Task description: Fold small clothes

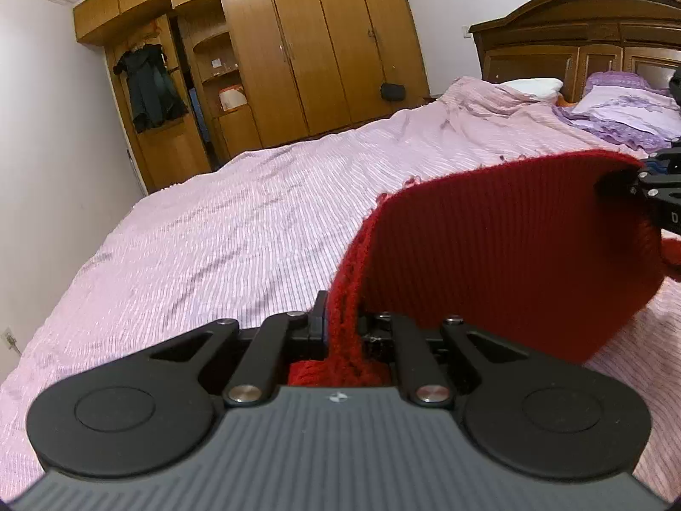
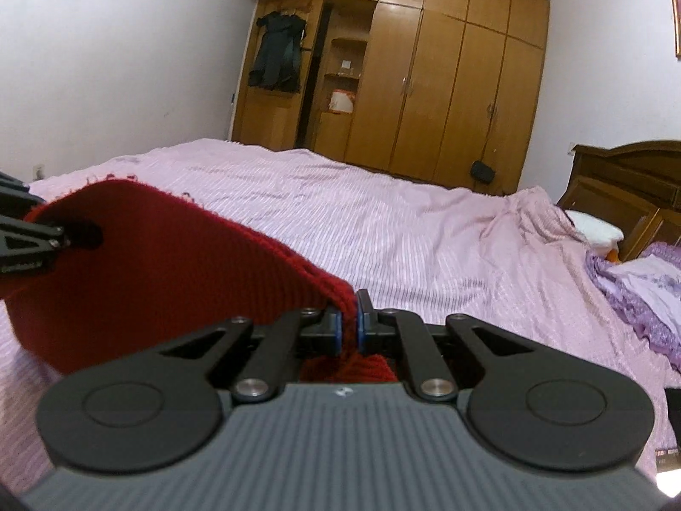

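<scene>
Bedroom: I hold red knit stretched between both tools, lifted above pink bed. My left tool clamped on one corner, yarn bunched btwn its jaws. My right tool pinched tight on opposite corner, blue pads squeezing fabric. Knit hangs as flat panel, lower edge near bedspread; contact w/ bed can't tell. Wardrobe behind, headboard and purple pillows at far end.

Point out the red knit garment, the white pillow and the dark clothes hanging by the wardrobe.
red knit garment [image 1: 502, 255], left wrist view, middle of the ribbed panel.
white pillow [image 1: 534, 85], left wrist view, its top surface by the headboard.
dark clothes [image 2: 276, 51], right wrist view, middle of the hanging bundle.
</scene>
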`<state>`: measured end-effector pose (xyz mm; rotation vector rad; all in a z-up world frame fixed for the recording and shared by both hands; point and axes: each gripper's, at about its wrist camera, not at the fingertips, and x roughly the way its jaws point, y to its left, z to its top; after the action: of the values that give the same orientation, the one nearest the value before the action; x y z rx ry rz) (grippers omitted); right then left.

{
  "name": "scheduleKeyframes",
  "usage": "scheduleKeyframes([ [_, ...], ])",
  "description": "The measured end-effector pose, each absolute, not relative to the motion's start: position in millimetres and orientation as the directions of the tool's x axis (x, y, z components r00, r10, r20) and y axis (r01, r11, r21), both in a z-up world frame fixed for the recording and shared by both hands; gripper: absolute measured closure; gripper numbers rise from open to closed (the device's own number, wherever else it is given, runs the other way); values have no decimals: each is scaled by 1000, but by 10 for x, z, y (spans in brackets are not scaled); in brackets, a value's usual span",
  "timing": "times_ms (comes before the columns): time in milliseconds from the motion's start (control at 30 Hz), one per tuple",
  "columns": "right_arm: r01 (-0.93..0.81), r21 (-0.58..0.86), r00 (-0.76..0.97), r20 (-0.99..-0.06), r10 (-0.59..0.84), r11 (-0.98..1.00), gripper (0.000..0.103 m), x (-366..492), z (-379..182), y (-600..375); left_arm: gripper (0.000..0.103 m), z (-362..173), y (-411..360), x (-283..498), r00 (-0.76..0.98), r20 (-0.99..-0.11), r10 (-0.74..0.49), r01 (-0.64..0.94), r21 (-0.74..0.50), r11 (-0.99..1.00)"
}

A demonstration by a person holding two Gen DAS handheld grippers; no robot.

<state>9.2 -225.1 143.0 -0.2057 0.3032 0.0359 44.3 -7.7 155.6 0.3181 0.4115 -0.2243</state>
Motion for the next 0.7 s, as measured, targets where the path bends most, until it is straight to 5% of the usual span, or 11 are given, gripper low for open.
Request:
scheduleKeyframes([
  [333, -12, -318, 966, -247, -71, 948, 94, 633, 1158, -2047, 94, 1280, -89, 1335, 874, -472, -113, 261, 262, 929],
  [700, -25, -337, 923, -368, -107, 941, 94, 1145, 602, -2004, 94, 561, -43, 2050, 813, -575, -92, 276, 241, 930],
])
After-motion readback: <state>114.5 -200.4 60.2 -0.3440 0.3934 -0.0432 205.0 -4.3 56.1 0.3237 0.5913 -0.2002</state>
